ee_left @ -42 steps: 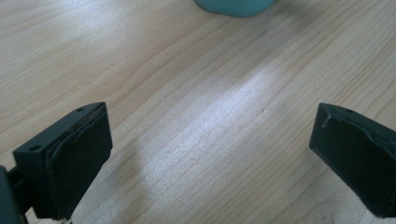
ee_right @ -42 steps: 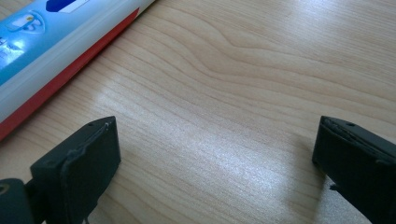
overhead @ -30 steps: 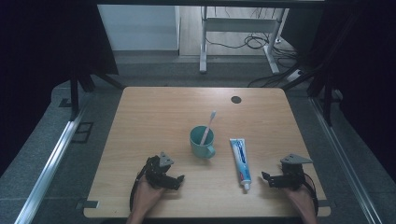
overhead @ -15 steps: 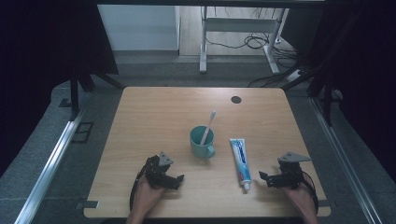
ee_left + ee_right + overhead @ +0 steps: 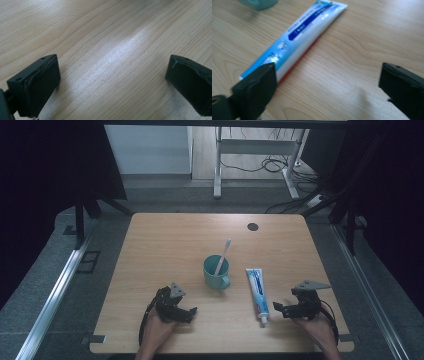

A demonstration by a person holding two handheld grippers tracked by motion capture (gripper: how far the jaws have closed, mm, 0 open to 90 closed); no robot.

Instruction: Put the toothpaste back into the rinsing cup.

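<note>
A white and blue toothpaste tube [image 5: 257, 292] lies flat on the wooden table [image 5: 165, 240], cap toward the front edge. To its left stands a teal mug [image 5: 216, 271] with a white toothbrush [image 5: 223, 254] leaning in it. My right gripper [image 5: 276, 309] hovers just right of the tube's cap end, jaws pointing left. They have just been closing a little and are still open, with bare wood between them [image 5: 327, 85]. The tube [image 5: 304, 32] runs past the left jaw, and the mug's base [image 5: 258, 3] shows beyond. My left gripper [image 5: 192, 312] rests open over bare wood [image 5: 112, 82].
A dark round hole [image 5: 252, 226] sits near the table's far right. The table's front edge runs just behind both hands. Metal rails flank the table, and a frame with cables stands on the floor beyond it.
The right gripper has risen slightly and edged toward the toothpaste tube. The left gripper, mug and tube have stayed put.
</note>
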